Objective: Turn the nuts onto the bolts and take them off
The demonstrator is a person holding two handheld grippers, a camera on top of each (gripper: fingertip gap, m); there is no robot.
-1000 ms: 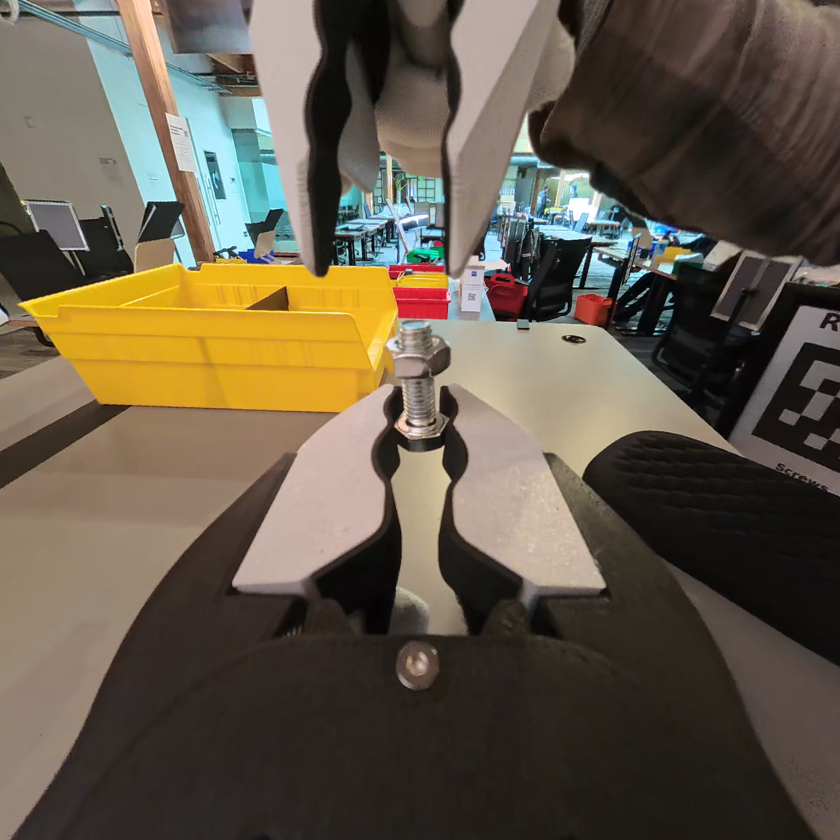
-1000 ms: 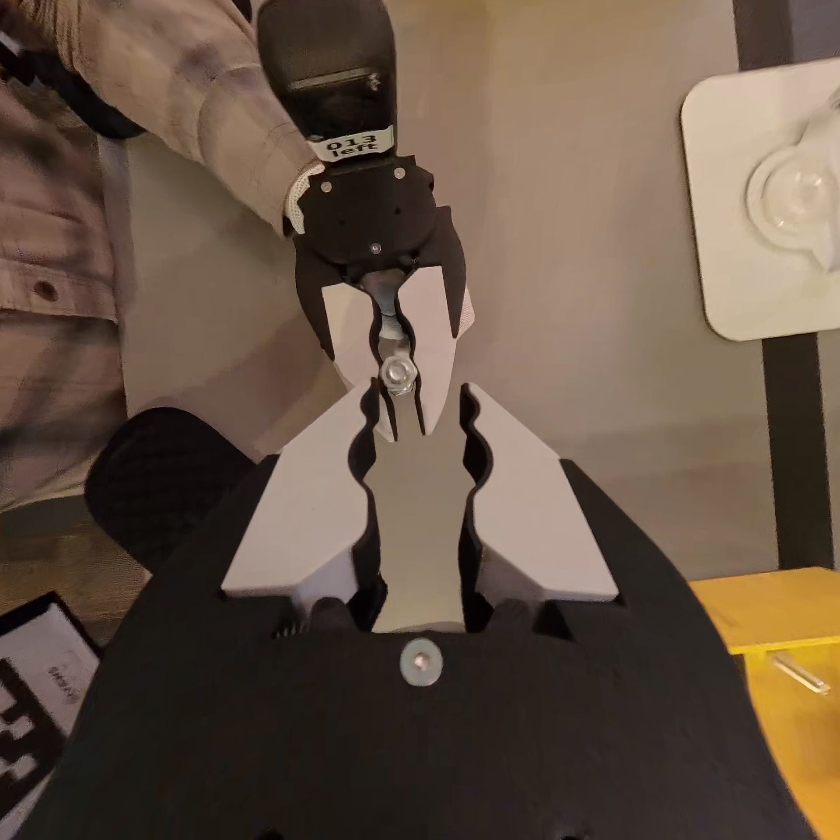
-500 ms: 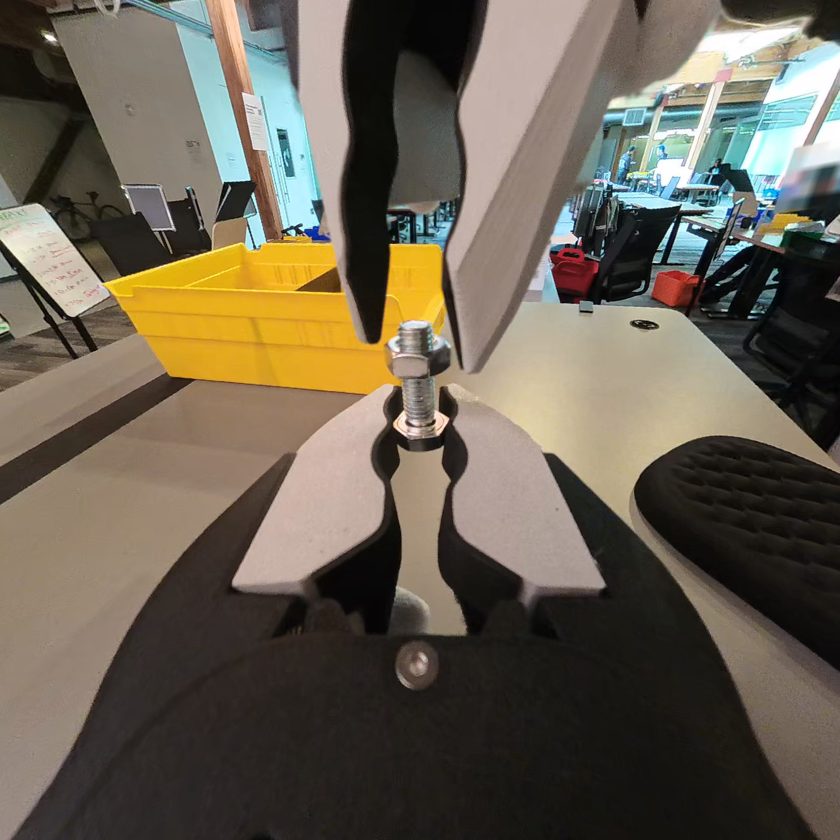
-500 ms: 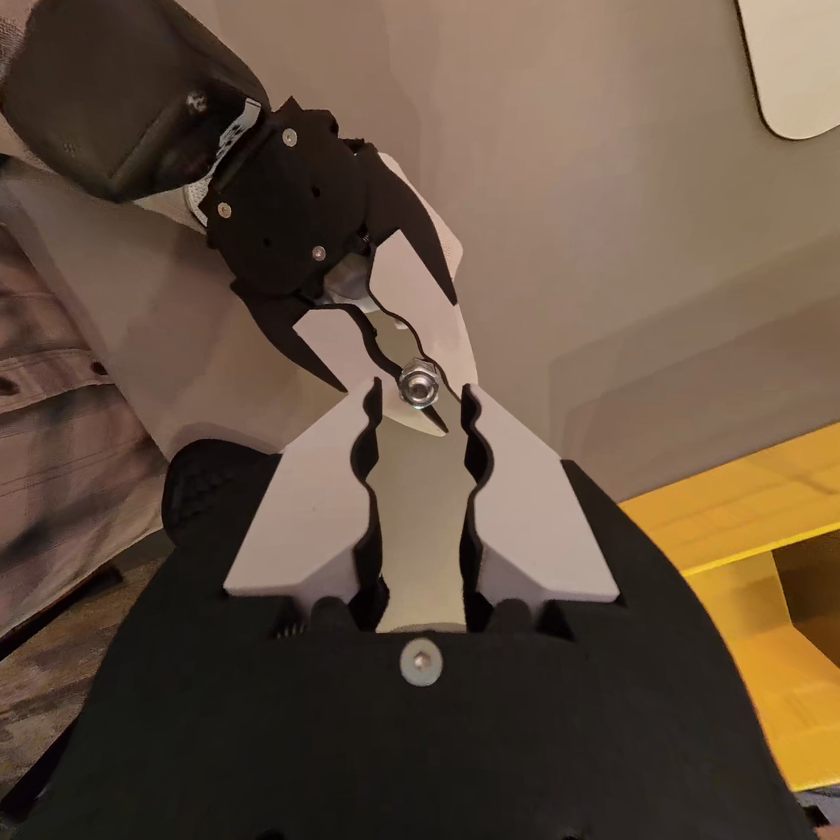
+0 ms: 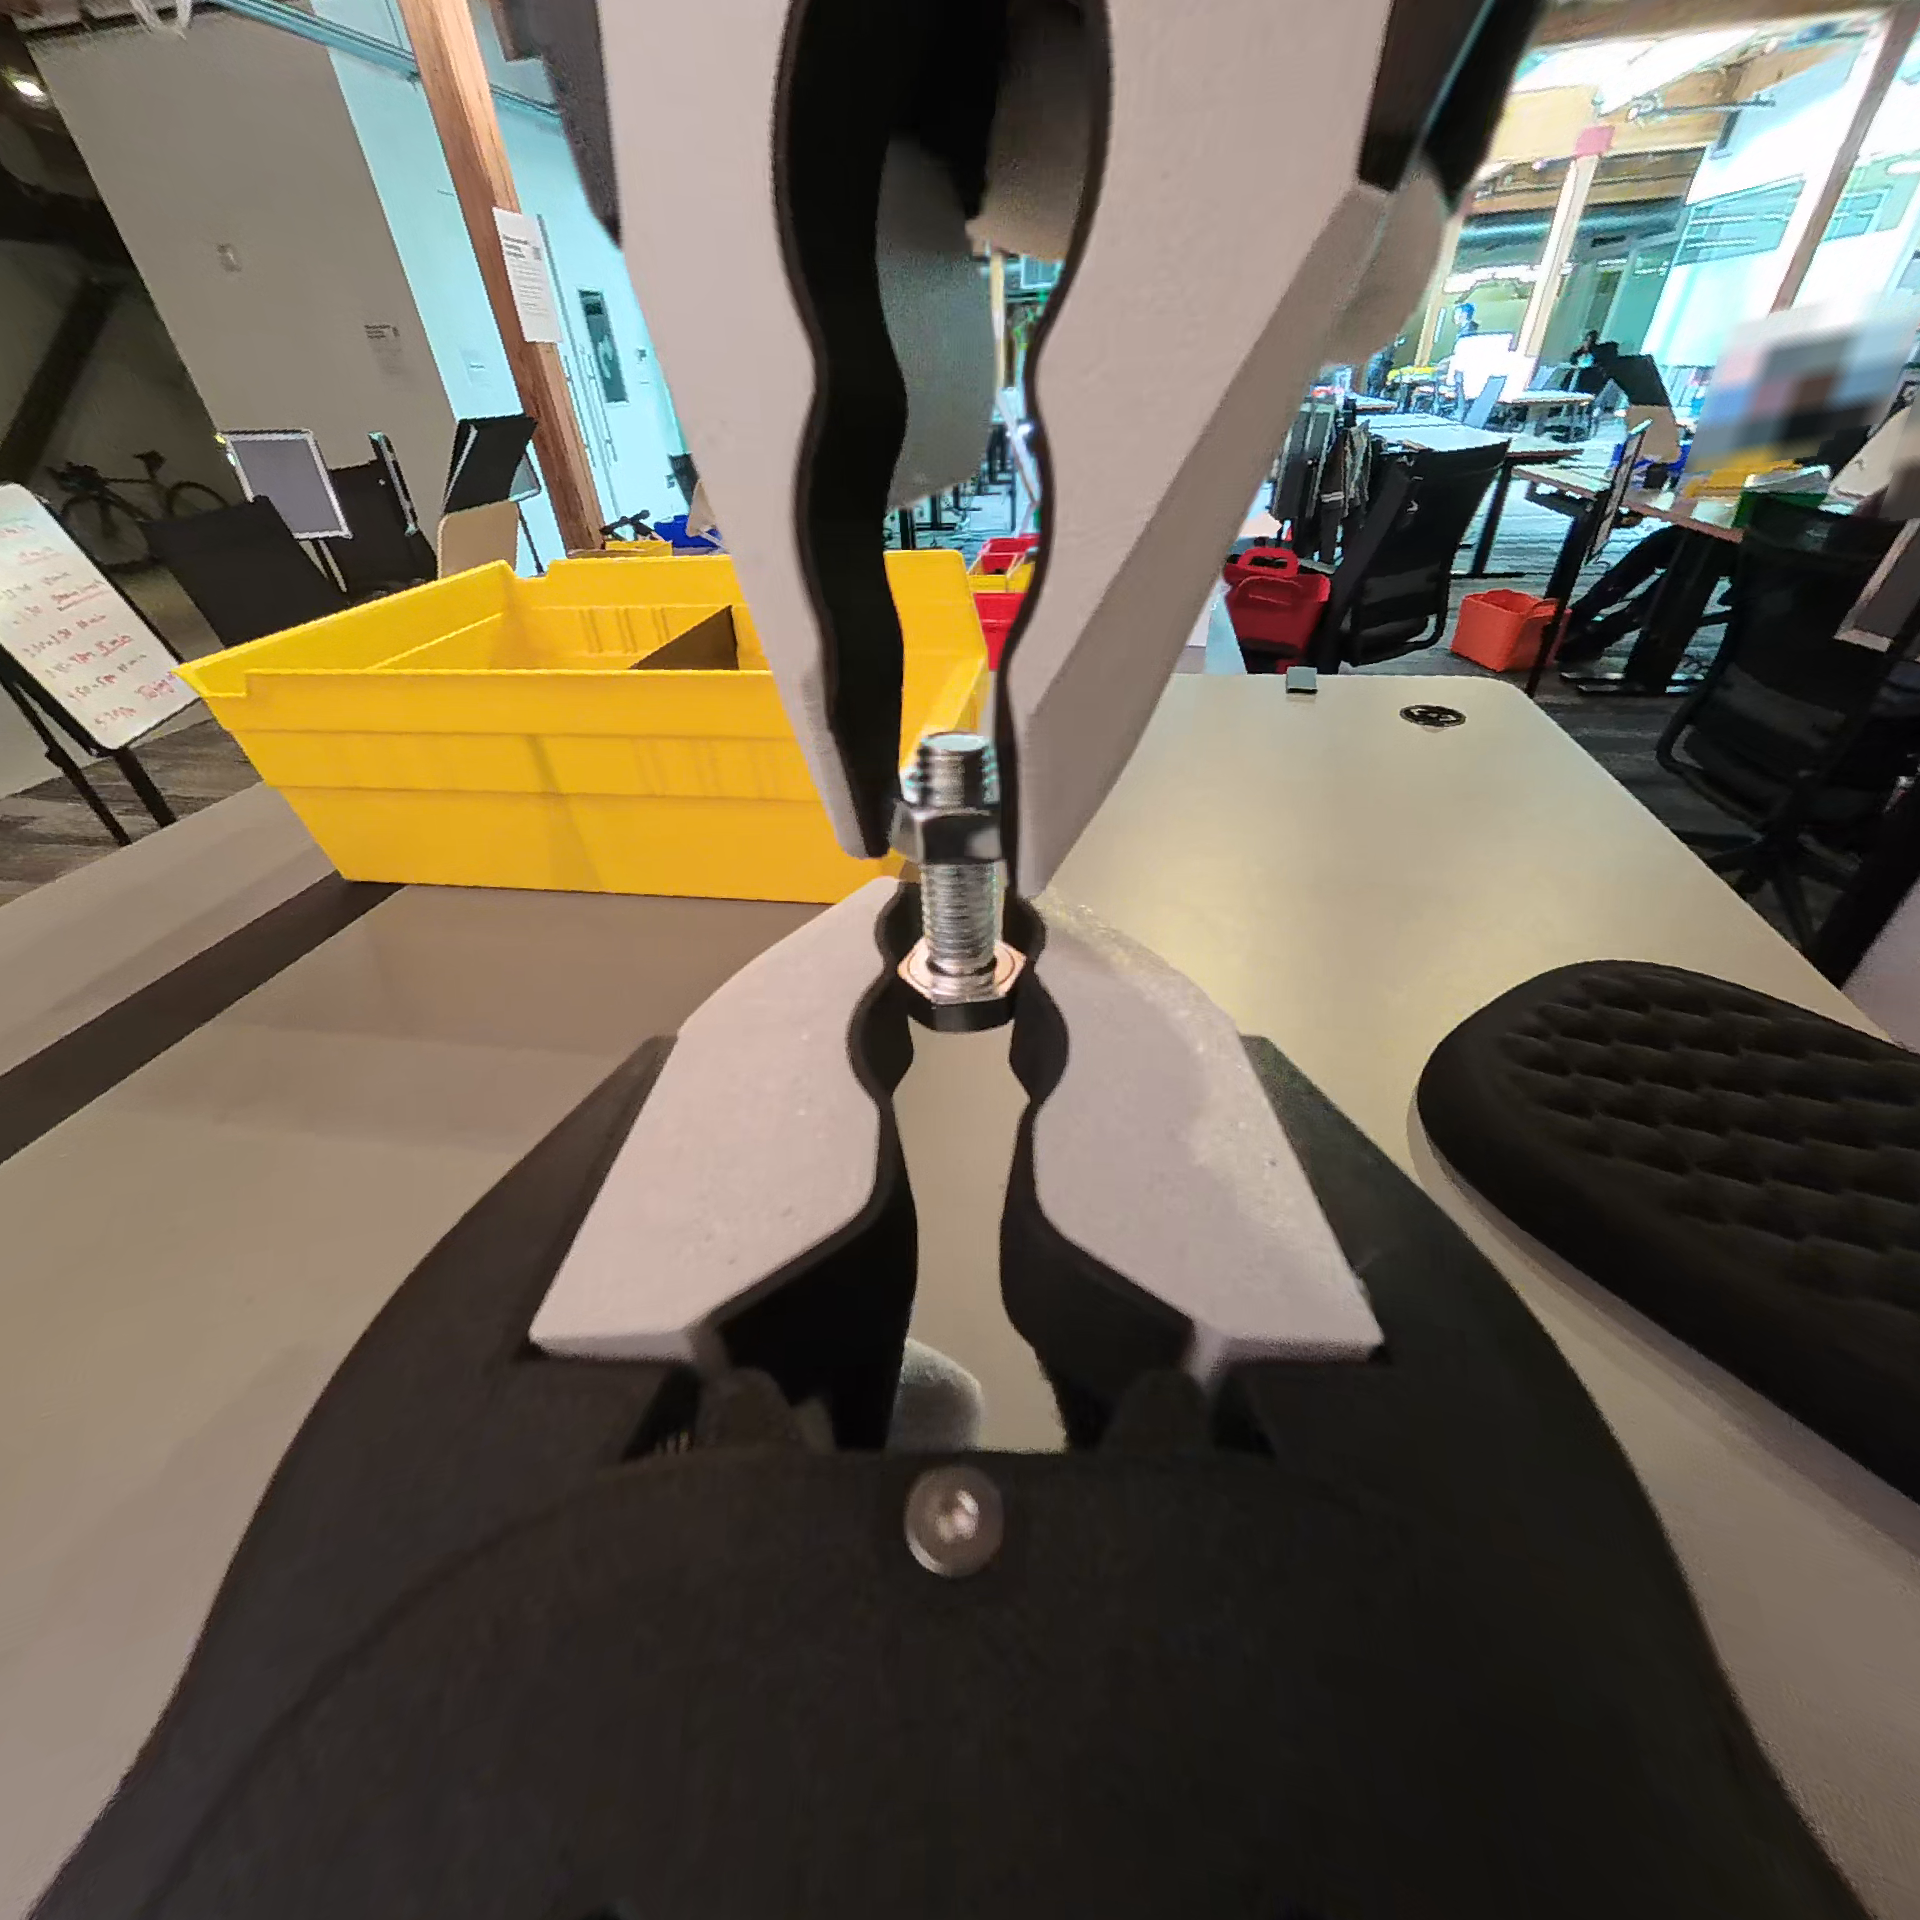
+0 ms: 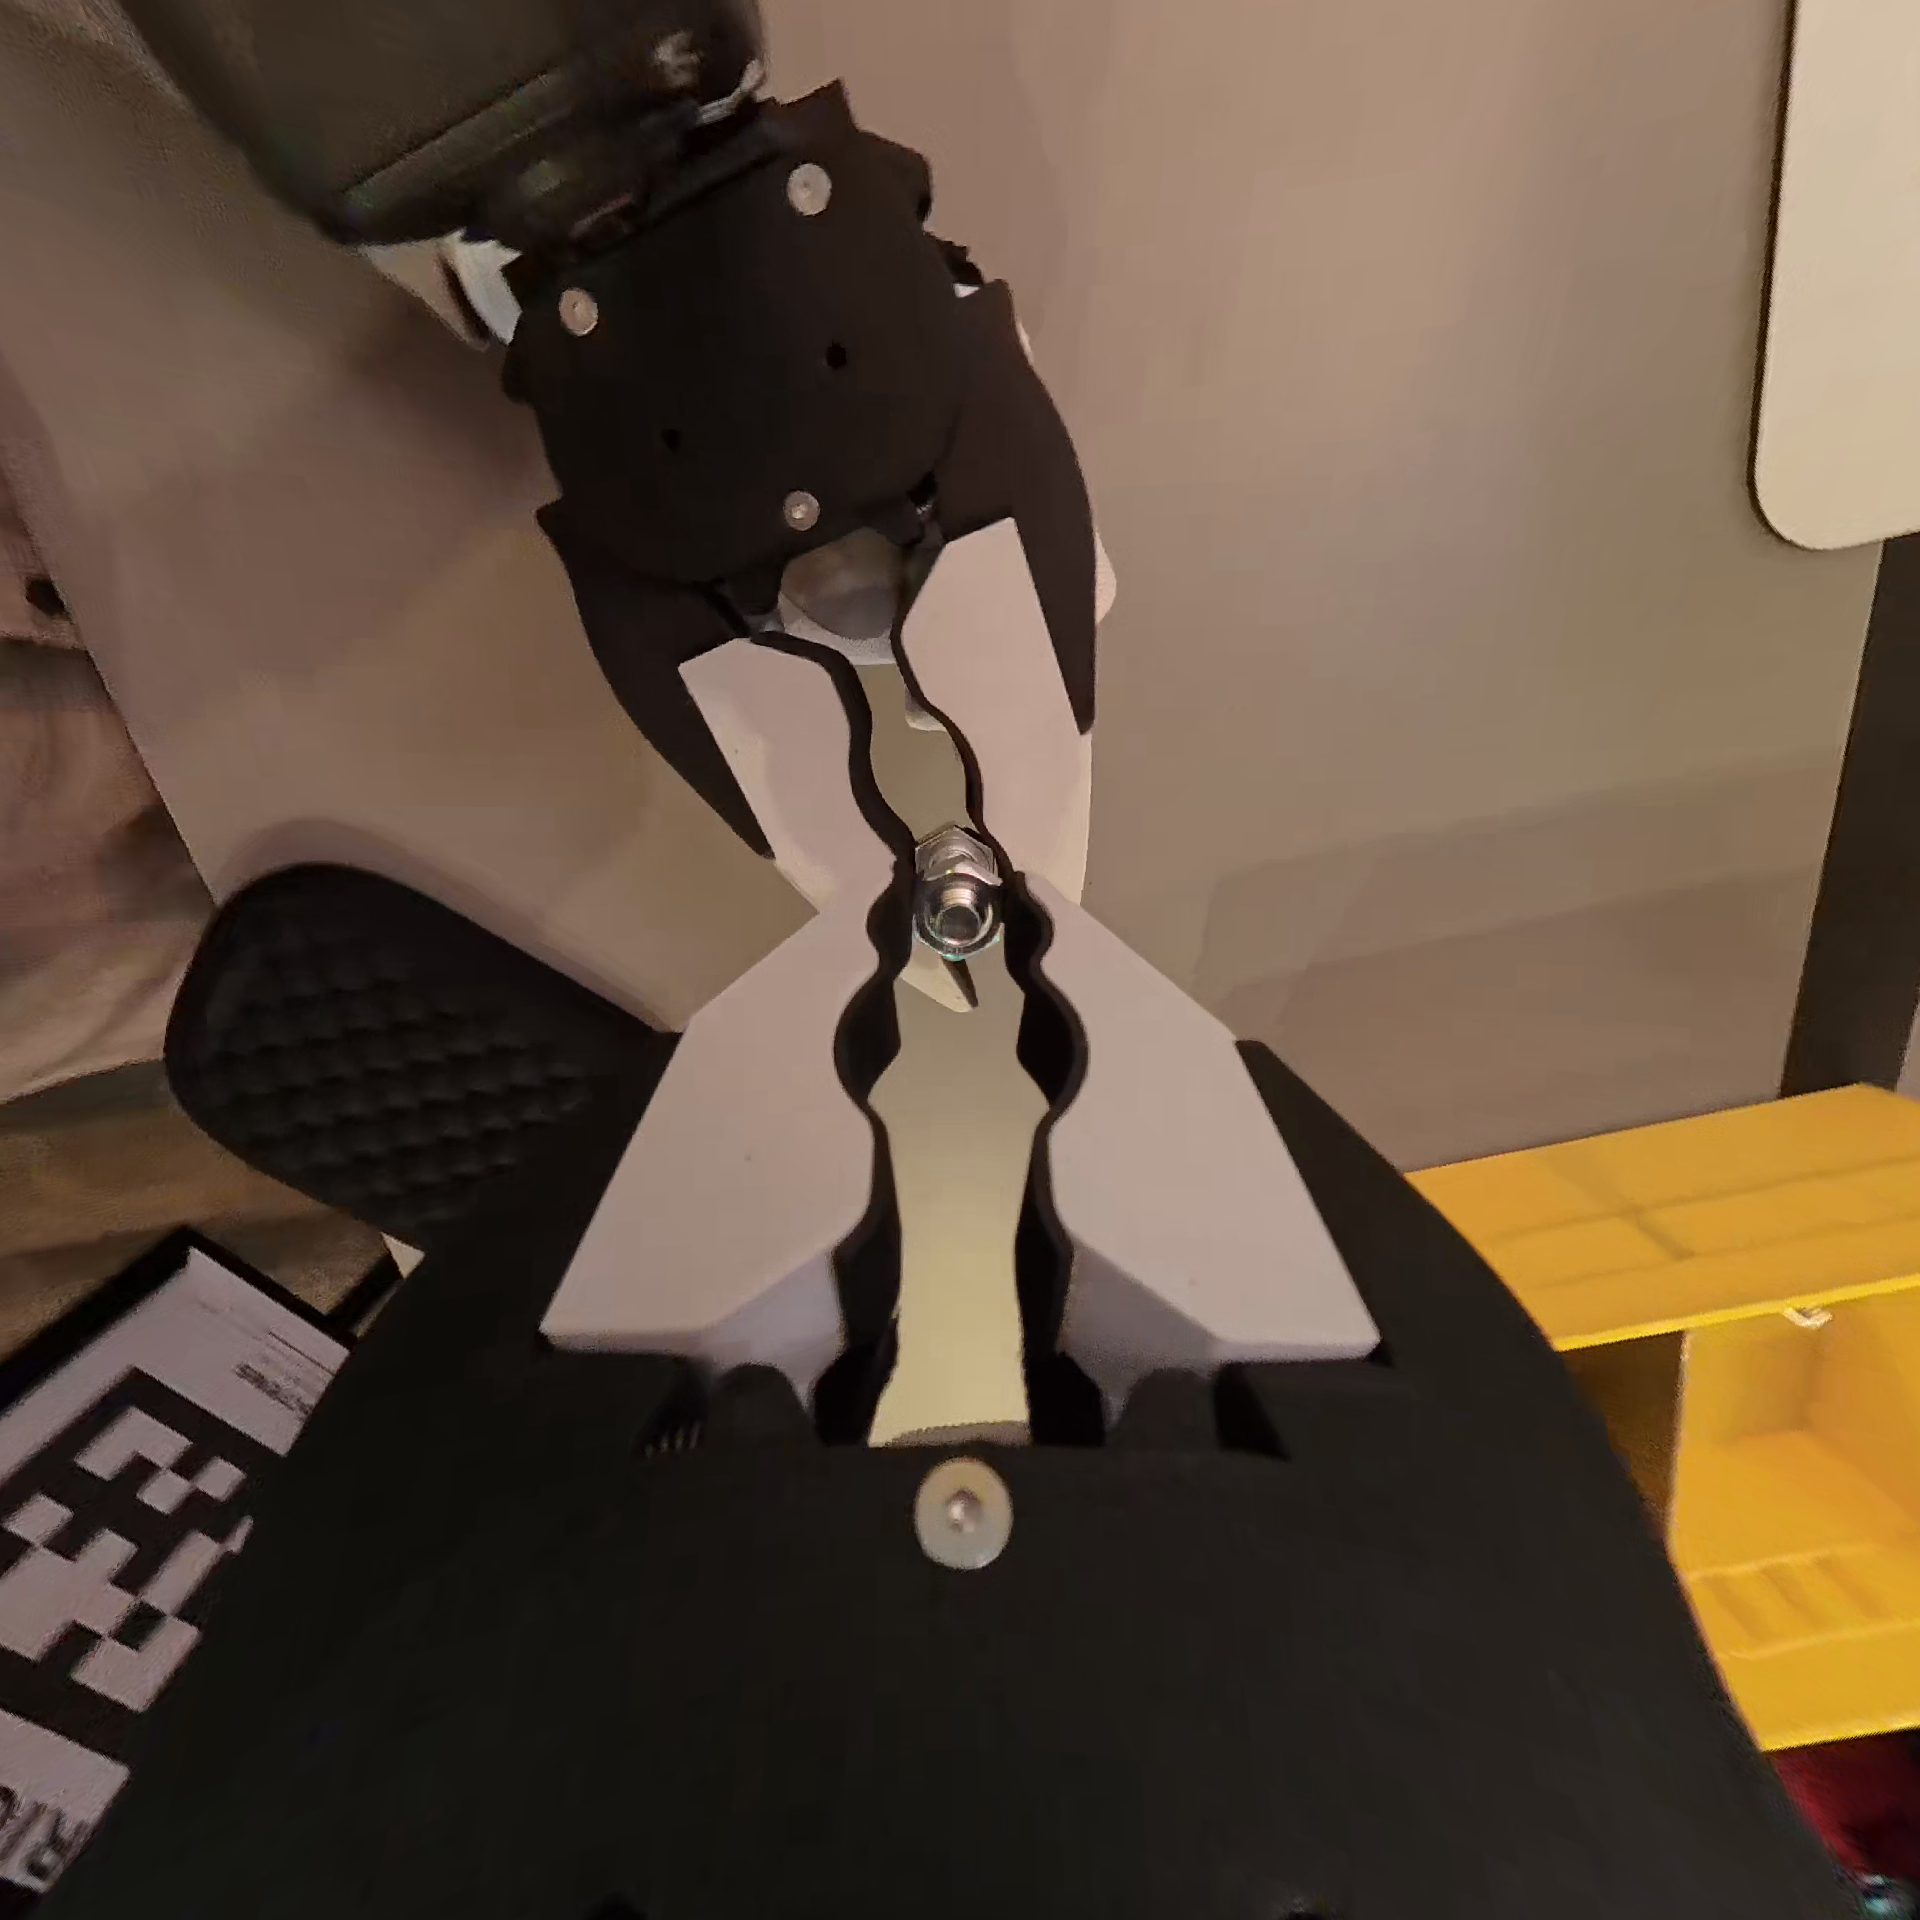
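A silver bolt (image 5: pixel 958 914) stands upright, its head (image 5: pixel 961 982) clamped between the tips of my left gripper (image 5: pixel 958 925). A hex nut (image 5: pixel 951 826) sits near the top of the thread. My right gripper (image 5: pixel 940 847) comes down from above with its two fingertips pressed on either side of the nut. In the right wrist view I look down on the bolt's end and the nut (image 6: pixel 954 920) between my right gripper's tips (image 6: pixel 954 902), with the left gripper (image 6: pixel 945 862) beyond, held by a gloved hand.
A yellow divided bin (image 5: pixel 540 769) stands on the grey table (image 5: pixel 312 1143) behind the bolt and shows at right in the right wrist view (image 6: pixel 1662 1247). A black padded rest (image 5: pixel 1683 1164) lies at right. A black-and-white marker card (image 6: pixel 125 1455) lies nearby. Tip to tip, the grippers are about 4 centimeters apart.
My right gripper has come down over the bolt and its jaws have narrowed onto the nut. My left gripper has kept hold of the bolt head.
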